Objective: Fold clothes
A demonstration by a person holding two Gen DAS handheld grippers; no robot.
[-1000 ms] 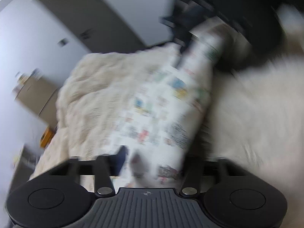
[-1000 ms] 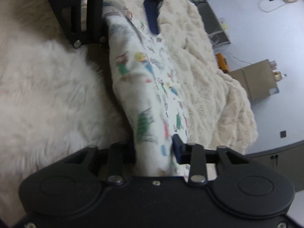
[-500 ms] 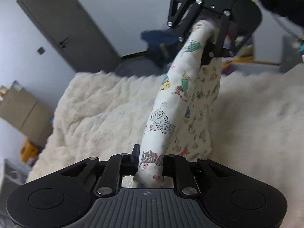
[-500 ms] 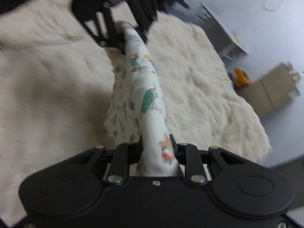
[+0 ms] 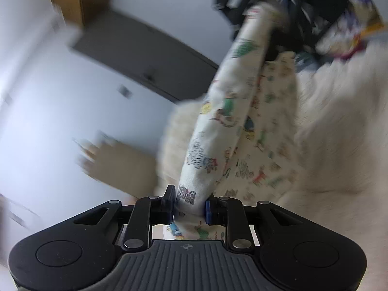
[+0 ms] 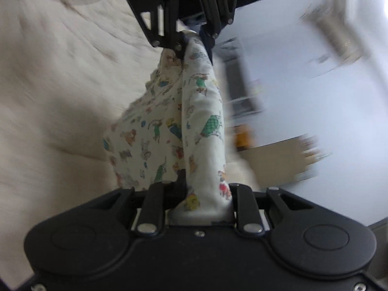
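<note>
your left gripper (image 5: 189,205) is clenched on one end of the printed garment (image 5: 230,126), a white cloth with small colourful cartoon animals. your right gripper (image 6: 207,194) is clenched on the other end of the same garment (image 6: 201,126). the cloth is stretched between the two grippers as a thick rolled band, and a loose part hangs down from it toward the cream fluffy blanket (image 6: 60,84) below (both views are blurred). in the left wrist view the right gripper (image 5: 274,12) shows at the far end of the band, and the grey door (image 5: 145,58) stands behind.
</note>
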